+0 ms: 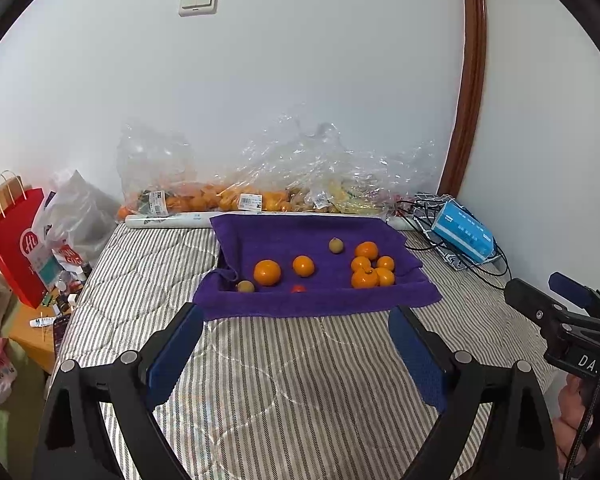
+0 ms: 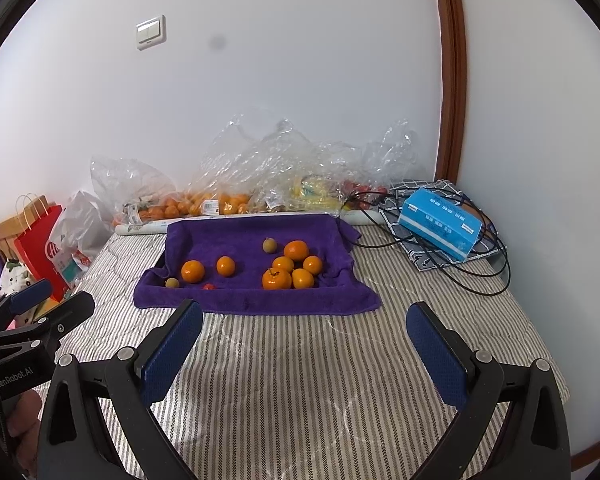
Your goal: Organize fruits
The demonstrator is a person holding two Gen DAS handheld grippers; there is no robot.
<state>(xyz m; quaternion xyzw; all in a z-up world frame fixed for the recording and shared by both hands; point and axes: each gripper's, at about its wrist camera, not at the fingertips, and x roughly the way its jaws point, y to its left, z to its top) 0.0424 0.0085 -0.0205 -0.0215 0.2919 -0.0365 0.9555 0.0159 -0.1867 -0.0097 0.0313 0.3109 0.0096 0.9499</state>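
Both my tongs, left [image 1: 296, 320] and right [image 2: 304, 322], hang released and empty, short of the purple towel-lined tray [image 1: 320, 300], squared up to pick among its round orange tangerines [image 1: 370, 268].

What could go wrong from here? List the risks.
1. The oranges lie packed together on the towel; gripping one may set its neighbours rolling.
2. The small red fruit sits half hidden at the towel's front fold and could be missed.
3. Loose cables beside the towel could snag the right gripper.
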